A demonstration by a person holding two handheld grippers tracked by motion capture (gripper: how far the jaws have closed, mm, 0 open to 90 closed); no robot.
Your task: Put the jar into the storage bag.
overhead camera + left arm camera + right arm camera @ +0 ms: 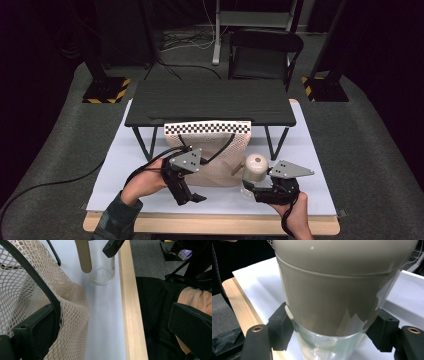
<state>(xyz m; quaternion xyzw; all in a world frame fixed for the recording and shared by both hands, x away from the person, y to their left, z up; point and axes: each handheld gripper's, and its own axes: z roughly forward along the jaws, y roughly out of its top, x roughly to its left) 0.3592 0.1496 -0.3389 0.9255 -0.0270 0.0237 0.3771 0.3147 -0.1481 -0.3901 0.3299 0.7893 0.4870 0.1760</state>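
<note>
A cup [256,167] with a beige lid and a clear glass body stands on the white sheet at the front right. My right gripper [250,190] is shut on its glass part, with one jaw on each side of the cup [329,315]. A beige mesh bag [215,145] with a checkered top and black straps lies under the small black table. My left gripper [192,198] is at the bag's front left, open. In the left gripper view the mesh bag [27,285] drapes over the left jaw, and a black strap [42,287] runs across that jaw. The cup's glass base [101,273] stands beyond.
A small black table [210,100] stands over the back of the white sheet [115,170]. The wooden table edge [210,224] runs along the front. A black folding chair [265,52] and stands with yellow-striped bases [105,90] are on the floor behind.
</note>
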